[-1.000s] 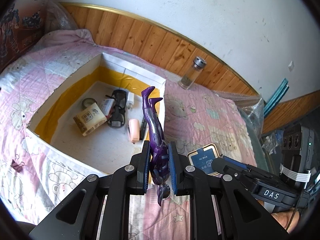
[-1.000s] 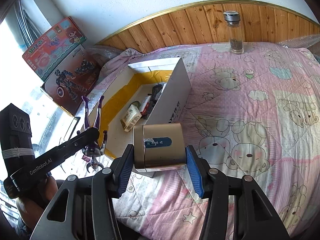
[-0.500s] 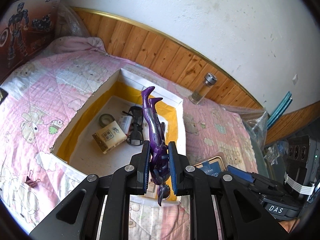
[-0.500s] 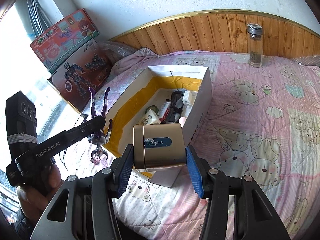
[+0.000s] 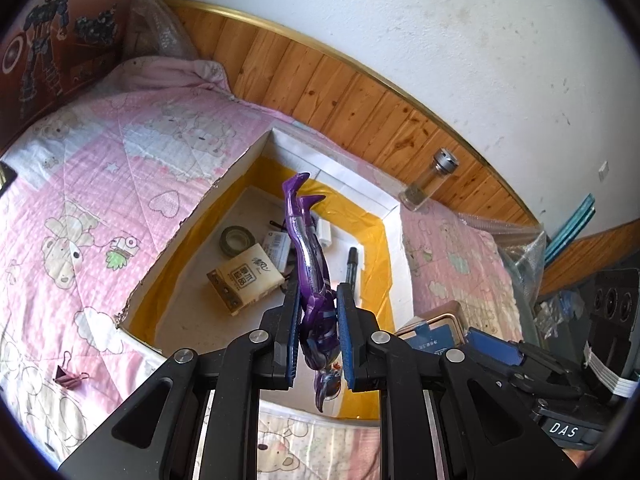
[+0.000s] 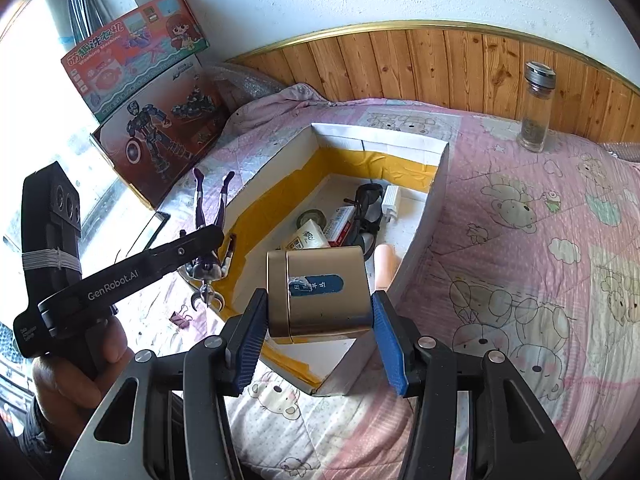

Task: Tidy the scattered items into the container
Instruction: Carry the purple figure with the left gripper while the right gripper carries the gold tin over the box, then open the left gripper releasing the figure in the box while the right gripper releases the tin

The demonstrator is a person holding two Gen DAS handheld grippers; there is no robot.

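Note:
A white cardboard box (image 5: 256, 152) lined with yellow tape lies open on the pink quilt. My left gripper (image 5: 318, 286) is shut on a purple action figure (image 5: 308, 252), held head down with its legs pointing away over the box's inside. In the right wrist view the same figure (image 6: 208, 268) hangs by the box's left wall (image 6: 276, 168). My right gripper (image 6: 320, 300) is shut on a gold tin (image 6: 320, 292) with a blue label, above the box's near corner. The tin (image 5: 436, 332) also shows at the left view's right edge.
The box holds a tape roll (image 5: 236, 238), a tissue pack (image 5: 244, 280), sunglasses (image 6: 366, 208), a white charger (image 6: 390, 202) and a pen (image 5: 352, 264). A glass bottle (image 6: 536, 108) stands by the wooden headboard. A pink binder clip (image 5: 70, 378) lies on the quilt. Toy boxes (image 6: 152, 92) lean at the left.
Both grippers have moved over toward the box, which now sits more central in each view. The figure hangs over the box's inside and the tin over its near corner. Both grips are unchanged.

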